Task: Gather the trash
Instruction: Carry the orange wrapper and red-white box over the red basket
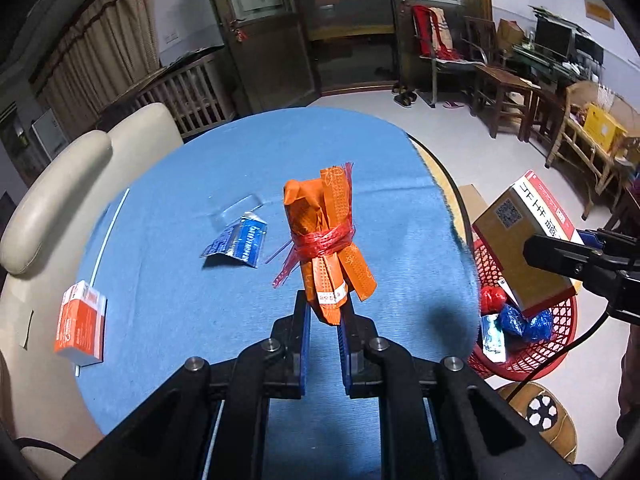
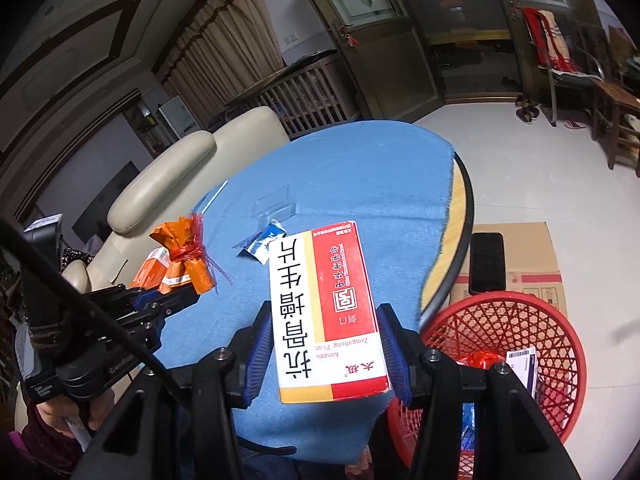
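My left gripper (image 1: 325, 312) is shut on an orange wrapper bundle (image 1: 326, 240) tied with red plastic string, held upright above the blue tablecloth (image 1: 200, 280); it also shows in the right wrist view (image 2: 188, 258). My right gripper (image 2: 325, 320) is shut on a red, white and yellow medicine box (image 2: 324, 312), held over the table's near edge beside the red basket (image 2: 532, 344). In the left wrist view the box (image 1: 524, 240) hangs above the basket (image 1: 532, 356). A blue foil wrapper (image 1: 238, 240) and an orange-and-white small box (image 1: 80, 326) lie on the cloth.
The basket holds red and blue crumpled wrappers (image 1: 520, 320) and a small carton (image 2: 522, 364). A clear plastic piece (image 1: 240, 210) lies on the cloth. A cream sofa (image 1: 52, 208) borders the table's left. A cardboard box with a phone (image 2: 486, 262) sits on the floor.
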`<act>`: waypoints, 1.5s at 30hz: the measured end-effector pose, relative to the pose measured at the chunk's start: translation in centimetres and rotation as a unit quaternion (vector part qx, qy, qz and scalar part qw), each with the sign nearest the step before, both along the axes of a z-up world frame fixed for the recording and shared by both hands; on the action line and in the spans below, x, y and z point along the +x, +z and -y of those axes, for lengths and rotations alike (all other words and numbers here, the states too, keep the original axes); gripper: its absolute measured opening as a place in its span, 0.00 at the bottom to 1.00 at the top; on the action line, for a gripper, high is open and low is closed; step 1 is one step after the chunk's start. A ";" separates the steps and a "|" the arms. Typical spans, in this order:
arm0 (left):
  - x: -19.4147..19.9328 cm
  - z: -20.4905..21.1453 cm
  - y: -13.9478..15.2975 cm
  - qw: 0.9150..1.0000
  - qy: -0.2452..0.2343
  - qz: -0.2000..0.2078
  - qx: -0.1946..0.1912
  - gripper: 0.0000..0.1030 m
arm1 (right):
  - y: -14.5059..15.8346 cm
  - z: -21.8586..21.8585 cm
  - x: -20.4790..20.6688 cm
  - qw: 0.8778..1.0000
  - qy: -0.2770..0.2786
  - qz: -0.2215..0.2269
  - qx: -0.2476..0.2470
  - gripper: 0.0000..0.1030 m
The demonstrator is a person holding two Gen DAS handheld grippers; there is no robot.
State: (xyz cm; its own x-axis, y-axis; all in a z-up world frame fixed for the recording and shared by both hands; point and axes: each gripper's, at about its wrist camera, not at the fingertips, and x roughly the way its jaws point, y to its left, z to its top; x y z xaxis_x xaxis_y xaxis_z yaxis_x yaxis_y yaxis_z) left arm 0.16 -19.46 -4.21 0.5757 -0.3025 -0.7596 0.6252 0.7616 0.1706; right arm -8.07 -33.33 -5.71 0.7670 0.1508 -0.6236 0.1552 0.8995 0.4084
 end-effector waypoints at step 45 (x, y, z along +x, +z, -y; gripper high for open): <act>-5.6 7.0 0.3 0.996 -0.072 0.025 0.042 0.13 | -0.8 5.1 -5.4 0.998 -0.058 -0.005 0.033 0.52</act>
State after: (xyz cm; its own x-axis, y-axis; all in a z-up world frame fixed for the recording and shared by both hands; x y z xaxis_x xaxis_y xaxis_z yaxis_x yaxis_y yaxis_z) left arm -5.45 -26.49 -3.94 0.5679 -0.3221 -0.7575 0.7167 0.6460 0.2627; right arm -13.48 -38.48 -6.52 0.7751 0.1020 -0.6236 0.2615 0.8466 0.4636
